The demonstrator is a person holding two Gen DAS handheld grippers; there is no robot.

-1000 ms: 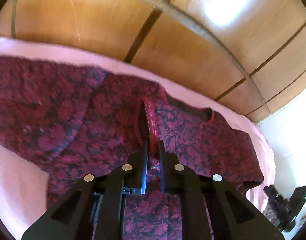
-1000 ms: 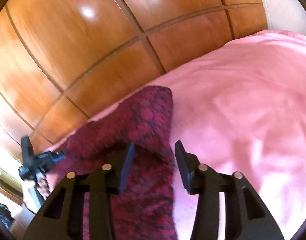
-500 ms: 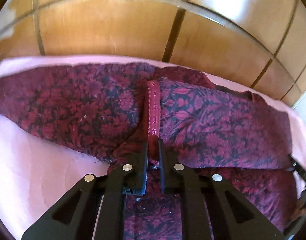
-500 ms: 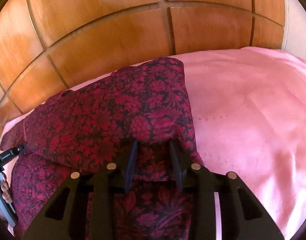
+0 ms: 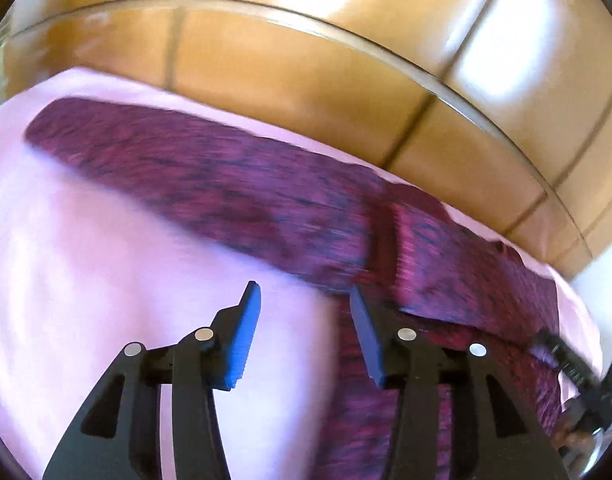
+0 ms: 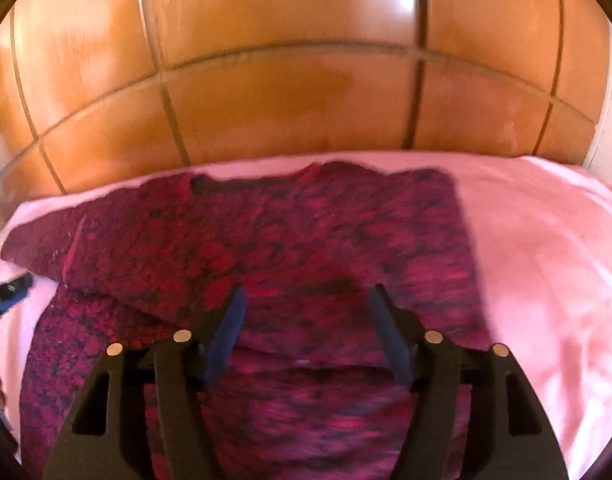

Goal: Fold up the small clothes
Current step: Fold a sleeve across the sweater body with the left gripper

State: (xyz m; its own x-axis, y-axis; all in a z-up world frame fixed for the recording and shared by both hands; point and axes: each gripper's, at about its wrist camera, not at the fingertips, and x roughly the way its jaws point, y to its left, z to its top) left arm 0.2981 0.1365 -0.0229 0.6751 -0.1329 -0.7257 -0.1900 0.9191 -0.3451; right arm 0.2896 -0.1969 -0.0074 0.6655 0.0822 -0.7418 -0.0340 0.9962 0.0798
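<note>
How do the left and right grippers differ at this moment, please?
The left gripper hangs over the bare pink sheet, beside the garment's edge; the right gripper hangs over the dark red garment itself. The right gripper's jaws look spread wider than the left gripper's. Both are open and hold nothing.

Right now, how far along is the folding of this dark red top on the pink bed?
One fold looks done: the top lies doubled over itself on the pink sheet. Nothing is in hand; the left claw and right claw are both open. A sleeve is spread out, so more folds likely remain.
</note>
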